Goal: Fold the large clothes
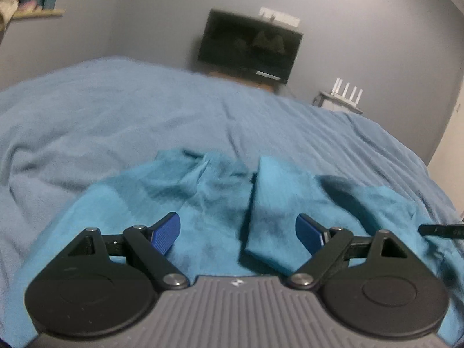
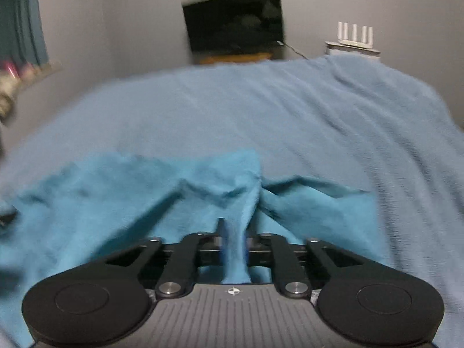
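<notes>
Teal garment (image 1: pixel 208 203) lies crumpled on the bed, on top of a lighter blue blanket (image 1: pixel 116 110), at the near edge just in front of both grippers. Fabric is rumpled with several ridges; a folded flap stands up near the middle in the left wrist view.

Left gripper (image 1: pixel 237 235): fingers (image 1: pixel 165 233) spread wide, released, blue pads facing each other. Garment lies under and between them, the raised flap sits in the gap, but the pads do not press on it. A dark bar pokes in at the right edge of this view, cannot tell what it is.

Right gripper (image 2: pixel 233 243): fingers (image 2: pixel 221 232) drawn close together, clenched on a bunched ridge of the garment (image 2: pixel 116 203) that runs up between them. Fabric pulls into creases toward the pinch. View is motion-blurred.

Background: grey wall, dark TV (image 1: pixel 249 46) beyond the far edge of the bed, white router (image 2: pixel 355 33) with upright antennas on a small shelf to its right, teal curtain (image 2: pixel 20 23) at far left. Blanket (image 2: pixel 290 116) covers the rest of the bed, wrinkled on the right side.
</notes>
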Motion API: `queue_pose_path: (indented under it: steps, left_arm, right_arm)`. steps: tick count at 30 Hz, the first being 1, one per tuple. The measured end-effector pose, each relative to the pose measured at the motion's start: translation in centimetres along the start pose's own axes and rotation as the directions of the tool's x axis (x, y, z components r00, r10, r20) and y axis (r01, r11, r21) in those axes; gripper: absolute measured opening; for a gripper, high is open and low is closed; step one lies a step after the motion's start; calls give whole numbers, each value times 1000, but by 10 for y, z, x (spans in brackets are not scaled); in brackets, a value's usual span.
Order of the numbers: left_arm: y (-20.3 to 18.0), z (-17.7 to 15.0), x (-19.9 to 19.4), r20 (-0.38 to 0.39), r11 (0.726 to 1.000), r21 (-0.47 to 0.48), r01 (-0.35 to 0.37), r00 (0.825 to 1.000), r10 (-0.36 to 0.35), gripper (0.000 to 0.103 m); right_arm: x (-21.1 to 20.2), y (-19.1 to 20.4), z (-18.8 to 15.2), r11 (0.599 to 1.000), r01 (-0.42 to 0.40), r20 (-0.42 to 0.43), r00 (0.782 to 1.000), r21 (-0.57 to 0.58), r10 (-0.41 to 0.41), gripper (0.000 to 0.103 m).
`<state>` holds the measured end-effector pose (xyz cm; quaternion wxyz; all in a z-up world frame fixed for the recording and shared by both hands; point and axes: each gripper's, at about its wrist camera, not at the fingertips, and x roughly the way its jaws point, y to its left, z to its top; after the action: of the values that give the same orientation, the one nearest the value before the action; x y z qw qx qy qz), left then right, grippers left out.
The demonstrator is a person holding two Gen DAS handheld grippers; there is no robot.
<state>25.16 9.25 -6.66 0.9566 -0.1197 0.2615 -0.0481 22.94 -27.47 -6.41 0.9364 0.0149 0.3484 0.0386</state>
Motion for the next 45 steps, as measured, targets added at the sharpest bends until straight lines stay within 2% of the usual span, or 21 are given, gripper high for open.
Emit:
queue_pose_path:
  steps: [1, 3, 6, 8, 10, 12, 16, 19, 21, 23, 26, 29, 31, 34, 36, 39, 41, 43, 45]
  left_arm:
    - [-4, 1, -3, 26, 1000, 22, 11, 1000, -12, 86]
    - [-17, 2, -7, 66, 996, 75, 56, 996, -61, 86]
    - [-40, -1, -1, 59, 979, 159, 130, 988, -141, 86]
    - [-55, -6, 7, 28, 961, 203, 190, 979, -200, 86]
    - [-67, -15, 16, -18, 939, 258, 227, 973, -231, 86]
    - [-77, -25, 34, -97, 923, 316, 220, 975, -199, 86]
    - [-75, -50, 67, -234, 926, 329, 184, 966, -109, 87]
    - [-75, -55, 81, -261, 928, 339, 155, 963, -65, 90]
    - [-80, -57, 82, -258, 920, 364, 146, 965, -51, 92]
    - [-79, -52, 79, -248, 924, 355, 142, 967, -53, 92]
    - [-65, -34, 52, -174, 942, 315, 117, 983, -64, 92]
    - [-41, -7, 19, -59, 967, 245, 75, 996, -62, 93]
    - [-17, 14, 5, -18, 982, 185, 25, 1000, -22, 93]
    - [29, 39, -3, -17, 993, 83, -78, 997, 80, 93]
    - [59, 50, 0, -66, 993, 37, -112, 991, 114, 93]
    - [96, 55, 17, -204, 998, 45, -43, 978, 52, 93]
    - [113, 50, 34, -309, 999, 51, -4, 951, 20, 93]
    - [126, 39, 49, -400, 999, 41, 36, 916, -17, 93]
    - [132, 31, 56, -411, 996, 15, 83, 909, -70, 93]
  right_arm:
    - [-2, 5, -1, 999, 42, 1, 999, -20, -42, 40]
    - [-13, 16, -8, 996, 76, 74, 995, -55, -72, 47]
    - [-36, 36, -19, 996, 18, 212, 977, -87, 0, 50]
    - [-41, 56, -24, 985, -26, 263, 962, -170, 71, 51]
    - [-31, 72, -25, 965, -78, 244, 960, -250, 141, 53]
    - [-14, 78, -25, 959, -116, 175, 971, -259, 165, 53]
    - [28, 82, -38, 964, -103, 57, 991, -244, 120, 55]
    - [50, 83, -41, 958, -50, 21, 998, -283, 59, 62]
    - [51, 83, -42, 960, -50, 21, 998, -276, 59, 63]
    - [42, 80, -38, 966, -56, 39, 997, -252, 67, 65]
    - [10, 52, -35, 982, -83, 100, 990, -168, 101, 73]
    - [-18, 15, -24, 998, -31, 173, 984, -63, 41, 79]
    - [-33, -14, -18, 1000, 6, 174, 985, 20, -10, 80]
    - [-47, -57, -14, 991, 56, 141, 987, 122, -73, 82]
    - [-48, -78, -12, 985, 75, 86, 992, 156, -89, 86]
    - [-45, -99, -19, 984, 68, 7, 998, 164, -70, 88]
    - [-37, -114, -26, 979, 34, -38, 999, 200, -27, 88]
    - [-25, -129, -35, 960, 2, -75, 997, 280, 19, 88]
    - [-10, -141, -45, 935, -23, -99, 993, 354, 62, 88]
